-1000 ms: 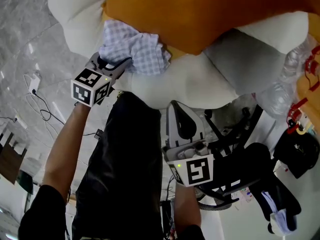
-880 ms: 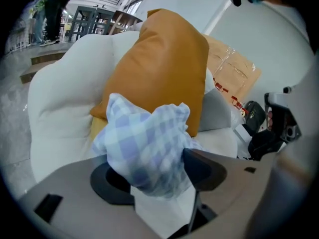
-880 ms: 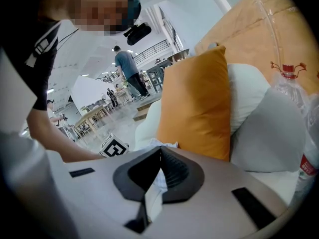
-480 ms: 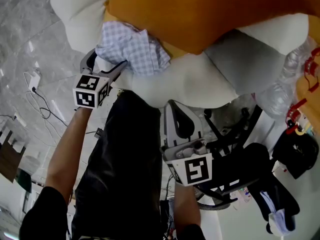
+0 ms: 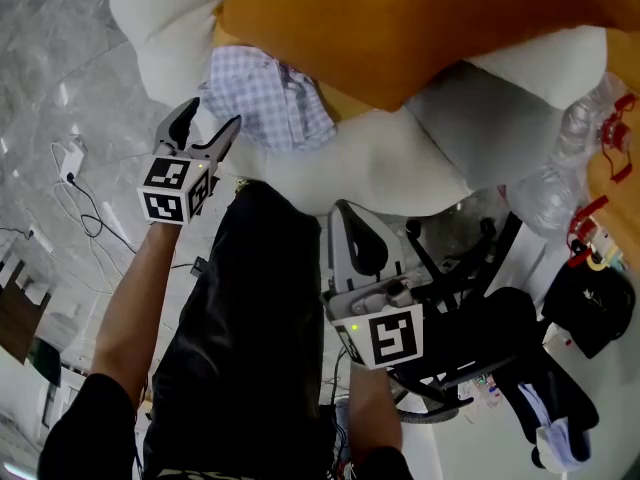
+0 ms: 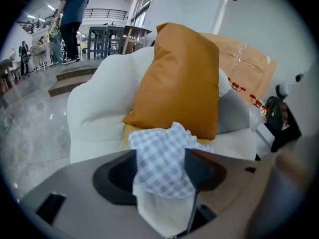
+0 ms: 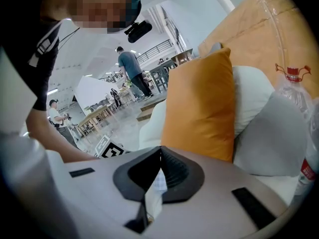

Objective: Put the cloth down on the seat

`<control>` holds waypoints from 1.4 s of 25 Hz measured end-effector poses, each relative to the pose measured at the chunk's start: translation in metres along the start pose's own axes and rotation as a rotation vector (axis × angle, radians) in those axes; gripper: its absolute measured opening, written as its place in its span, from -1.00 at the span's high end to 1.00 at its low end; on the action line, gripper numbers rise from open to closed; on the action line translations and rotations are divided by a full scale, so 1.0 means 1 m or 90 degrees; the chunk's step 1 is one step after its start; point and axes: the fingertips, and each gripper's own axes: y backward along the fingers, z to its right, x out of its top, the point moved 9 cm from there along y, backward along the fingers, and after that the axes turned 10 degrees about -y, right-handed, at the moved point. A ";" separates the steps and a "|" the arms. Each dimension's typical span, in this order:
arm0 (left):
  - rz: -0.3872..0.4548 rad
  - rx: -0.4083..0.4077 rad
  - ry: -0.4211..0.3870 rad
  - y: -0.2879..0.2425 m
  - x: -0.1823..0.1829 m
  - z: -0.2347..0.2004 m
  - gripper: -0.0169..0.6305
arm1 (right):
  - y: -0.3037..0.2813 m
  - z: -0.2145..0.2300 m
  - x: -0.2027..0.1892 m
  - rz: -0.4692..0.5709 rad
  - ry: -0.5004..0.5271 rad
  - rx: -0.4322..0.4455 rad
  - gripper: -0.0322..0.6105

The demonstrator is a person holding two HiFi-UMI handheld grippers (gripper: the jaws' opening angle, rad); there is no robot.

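The blue-and-white checked cloth (image 5: 265, 93) lies crumpled on the white seat cushion (image 5: 370, 168), against the front of an orange cushion (image 5: 400, 28). My left gripper (image 5: 208, 123) hangs just off the cloth's near-left edge and is open. Its jaws have just been closing a little, with no pad pressing on anything. In the left gripper view the cloth (image 6: 162, 158) shows beyond the spread jaws, below the orange cushion (image 6: 179, 78). My right gripper (image 5: 352, 218) waits lower down by my legs, its tips together and nothing held.
A grey pillow (image 5: 500, 128) and a clear plastic bottle (image 5: 590, 118) lie on the seat's right side. Cables (image 5: 75, 183) trail over the marble floor at left. Black gear (image 5: 600, 308) stands at lower right. People (image 6: 75, 9) stand far behind.
My left gripper let go of the cloth, opened and drew back down-left from it. The cloth stays on the seat. My right gripper has not moved.
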 end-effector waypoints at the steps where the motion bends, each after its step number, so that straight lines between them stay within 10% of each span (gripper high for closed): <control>1: 0.006 0.003 -0.006 0.004 0.002 0.002 0.18 | 0.001 -0.001 0.002 0.001 0.001 0.001 0.83; 6: 0.032 -0.004 -0.032 0.023 0.019 0.015 0.91 | 0.010 -0.010 0.015 0.008 0.011 0.001 0.83; 14: 0.116 -0.109 -0.040 0.093 0.077 0.042 0.93 | 0.039 -0.043 0.056 0.036 0.025 0.012 0.83; 35: 0.346 -0.171 -0.156 0.426 0.301 0.147 0.93 | 0.208 -0.214 0.237 0.156 0.088 0.120 0.83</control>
